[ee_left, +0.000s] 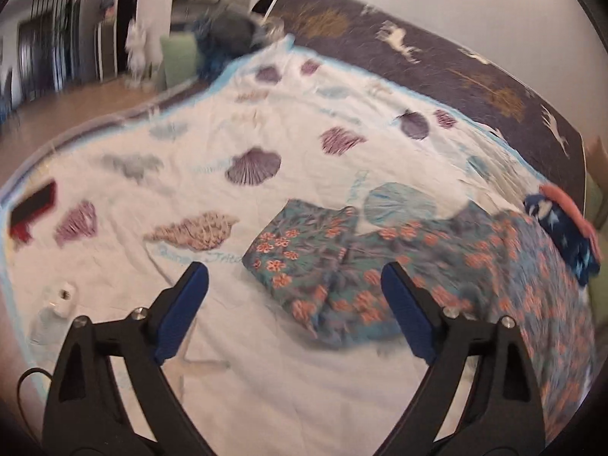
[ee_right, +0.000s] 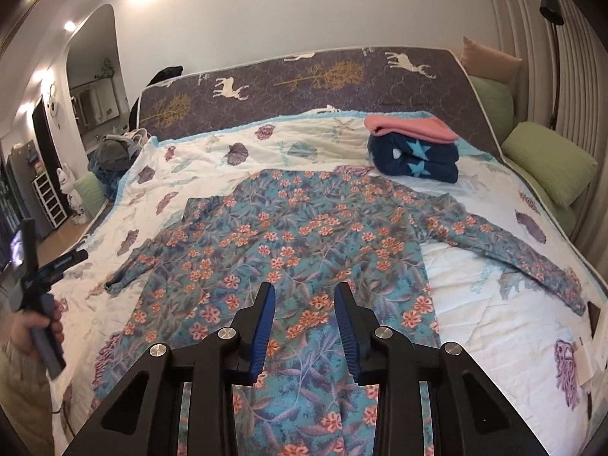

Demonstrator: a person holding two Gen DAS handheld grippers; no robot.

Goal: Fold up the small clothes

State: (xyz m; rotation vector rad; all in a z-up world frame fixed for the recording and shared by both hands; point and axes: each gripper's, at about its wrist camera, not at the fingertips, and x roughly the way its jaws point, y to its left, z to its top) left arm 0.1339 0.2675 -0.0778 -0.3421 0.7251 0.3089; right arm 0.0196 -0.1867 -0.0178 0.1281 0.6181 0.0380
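A teal long-sleeved top with orange flowers (ee_right: 304, 235) lies spread flat on the white shell-print quilt (ee_right: 494, 304), sleeves out to both sides. My right gripper (ee_right: 306, 288) is open and empty, just above the top's lower body. My left gripper (ee_left: 294, 269) is open wide and empty, hovering over the quilt near the end of the top's left sleeve (ee_left: 304, 258). The left gripper also shows in the right wrist view (ee_right: 72, 256), held by a hand at the left edge. That view is blurred.
A folded pile, a pink garment (ee_right: 410, 127) on a navy star-print one (ee_right: 418, 159), sits at the far right of the bed. Green pillows (ee_right: 547, 159) line the right side. A dark deer-print mattress (ee_right: 304, 79) stands against the wall. Clothes heap (ee_right: 114, 152) at far left.
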